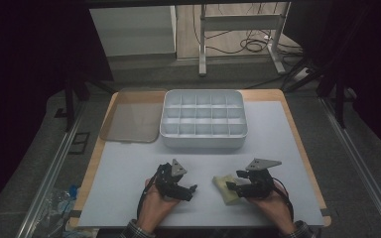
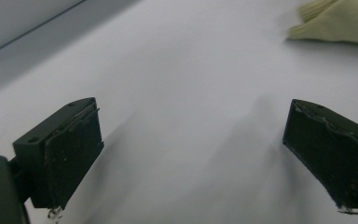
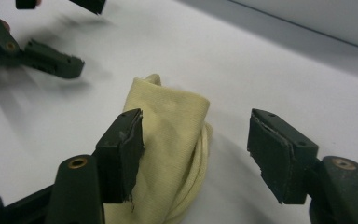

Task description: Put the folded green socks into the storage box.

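The desk [image 1: 129,163], covered by a pale sheet, carries everything, and the large things sit toward its far edge, out of the way of the hands. A white compartment tray [image 1: 203,120] with its cells empty stands at the middle of the far edge, probably waiting to be filled or wiped. Its translucent lid [image 1: 131,121] lies flat just beside it toward the far left corner, so the cells are open from above.

Near the front edge, right of centre, lies the folded yellow cloth [image 3: 168,154], a soft wad with rolled edges. The right gripper [image 3: 196,156] sits low over it, jaws standing apart: one pad rests against the cloth's side, the other is clear of it, so the cloth is not pinched and lies free on the desk.

The left gripper [image 2: 191,154] hovers close to the front edge, left of centre, jaws wide with nothing between them. It points toward the cloth, likely ready to take a corner.
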Demonstrator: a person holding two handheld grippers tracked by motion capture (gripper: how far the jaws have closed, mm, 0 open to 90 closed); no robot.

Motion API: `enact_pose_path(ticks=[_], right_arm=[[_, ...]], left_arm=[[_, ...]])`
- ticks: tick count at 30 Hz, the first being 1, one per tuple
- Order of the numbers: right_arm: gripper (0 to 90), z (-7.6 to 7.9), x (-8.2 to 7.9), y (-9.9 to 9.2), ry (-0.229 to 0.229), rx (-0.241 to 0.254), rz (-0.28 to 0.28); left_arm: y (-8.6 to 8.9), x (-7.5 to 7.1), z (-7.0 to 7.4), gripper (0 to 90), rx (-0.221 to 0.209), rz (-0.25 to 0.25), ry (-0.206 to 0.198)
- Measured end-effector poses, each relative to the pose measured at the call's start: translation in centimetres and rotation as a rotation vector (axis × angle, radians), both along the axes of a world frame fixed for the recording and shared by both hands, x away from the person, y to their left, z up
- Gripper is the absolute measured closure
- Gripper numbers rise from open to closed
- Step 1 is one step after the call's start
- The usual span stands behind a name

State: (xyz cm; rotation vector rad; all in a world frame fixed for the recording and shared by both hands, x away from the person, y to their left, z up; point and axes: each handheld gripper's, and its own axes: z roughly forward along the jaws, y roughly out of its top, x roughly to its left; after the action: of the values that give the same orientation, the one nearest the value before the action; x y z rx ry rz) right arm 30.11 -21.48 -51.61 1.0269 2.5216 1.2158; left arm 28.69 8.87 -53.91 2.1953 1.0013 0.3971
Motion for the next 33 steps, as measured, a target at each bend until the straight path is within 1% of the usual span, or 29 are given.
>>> enact_pose_path(ticks=[4,6,8,10,11,15,20,22,25,28,29,30,31,33], right_arm=[[35.3,-0.3,0.1,0.4,0.007,-0.006,-0.001],[35.2,-0.4,0.1,0.5,0.004,-0.009,0.003],[35.2,-0.5,0.2,0.7,0.008,-0.015,0.004],[35.7,-0.7,0.2,0.8,0.016,-0.021,0.004],[35.8,-0.8,0.2,0.9,0.029,-0.022,0.004],[38.0,-1.0,0.2,1.0,0.065,-0.011,0.002],[38.6,-1.1,0.2,1.2,0.069,-0.015,-0.005],[41.3,-1.1,0.1,1.3,0.071,-0.016,-0.006],[47.8,-1.0,0.2,1.3,0.088,-0.011,-0.003],[54.3,-0.9,0.3,1.4,0.125,-0.01,0.008],[58.3,-0.8,0.4,1.5,0.133,-0.012,0.013],[63.0,-0.8,0.4,1.5,0.152,-0.002,0.032],[64.0,-0.9,0.5,1.5,0.166,0.01,0.038],[66.8,-1.0,0.5,1.4,0.176,0.021,0.049]], left_arm=[[0.6,0.2,-0.5,4.8,-0.005,0.018,0.012],[0.6,0.3,-0.7,4.8,-0.021,0.016,0.018],[0.7,0.3,-0.7,4.7,-0.025,0.016,0.019],[0.7,0.3,-0.8,4.6,-0.026,0.016,0.02],[0.7,0.4,-0.8,4.5,-0.027,0.017,0.021],[0.7,0.4,-0.8,4.3,-0.03,0.019,0.023],[0.7,0.4,-0.8,4.2,-0.031,0.019,0.024],[0.7,0.4,-0.8,4.2,-0.03,0.019,0.023],[0.7,0.4,-0.8,4.2,-0.028,0.017,0.023],[0.7,0.4,-0.8,4.1,-0.028,0.017,0.023],[0.7,0.4,-0.8,4.1,-0.028,0.017,0.022],[0.7,0.4,-0.8,4.1,-0.028,0.017,0.022],[0.7,0.4,-0.9,4.1,-0.028,0.017,0.022],[0.7,0.4,-0.9,4.1,-0.028,0.018,0.022]])
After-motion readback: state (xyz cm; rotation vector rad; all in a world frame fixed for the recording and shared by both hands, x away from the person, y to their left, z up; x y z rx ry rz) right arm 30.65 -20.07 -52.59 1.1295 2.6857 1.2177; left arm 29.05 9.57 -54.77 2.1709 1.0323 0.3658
